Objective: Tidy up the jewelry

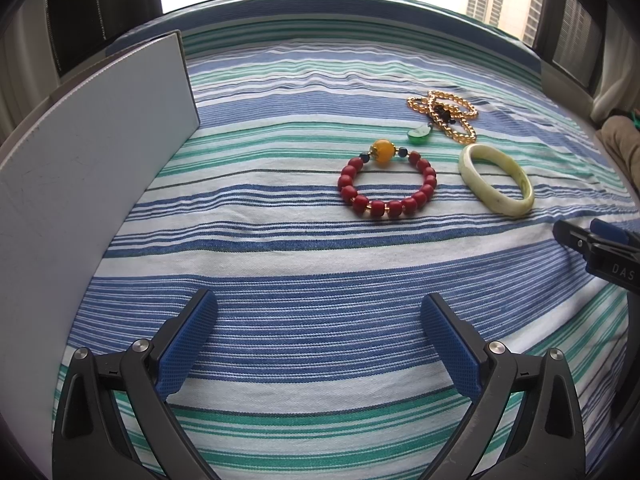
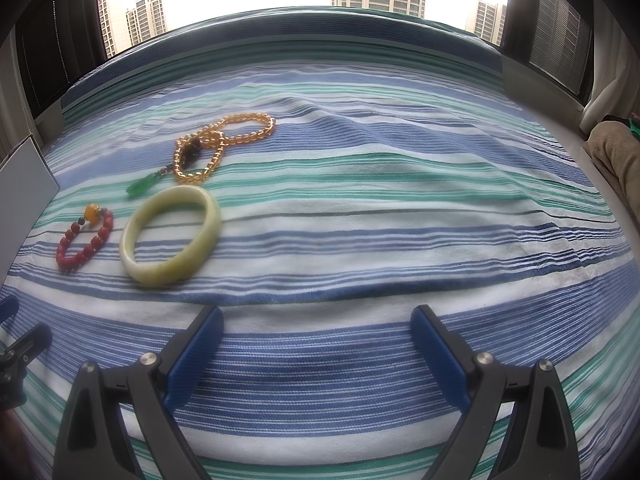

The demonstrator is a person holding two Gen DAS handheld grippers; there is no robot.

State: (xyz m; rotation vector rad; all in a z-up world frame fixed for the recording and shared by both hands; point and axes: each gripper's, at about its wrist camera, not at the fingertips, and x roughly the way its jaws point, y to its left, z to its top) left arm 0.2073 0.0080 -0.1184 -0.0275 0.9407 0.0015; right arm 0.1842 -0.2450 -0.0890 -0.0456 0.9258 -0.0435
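L hand-held gripper (image 1: 318, 344) wide, holding nothing | R hand-held gripper (image 2: 316, 354) wide, holding nothing | on striped cloth (image 1: 280, 280): red bead bracelet (image 1: 387, 184) just beside pale jade bangle (image 2: 170, 236) | behind: amber bead necklace (image 2: 222, 144) w/ green pendant (image 1: 418, 134) | far L: white board (image 1: 92, 152) upright

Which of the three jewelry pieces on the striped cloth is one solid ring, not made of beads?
The pale green bangle. The red bead bracelet and amber bead necklace are both strung beads.

left gripper (image 1: 320, 344): jaws spread wide, holding nothing | right gripper (image 2: 318, 354): jaws spread wide, holding nothing, level with left
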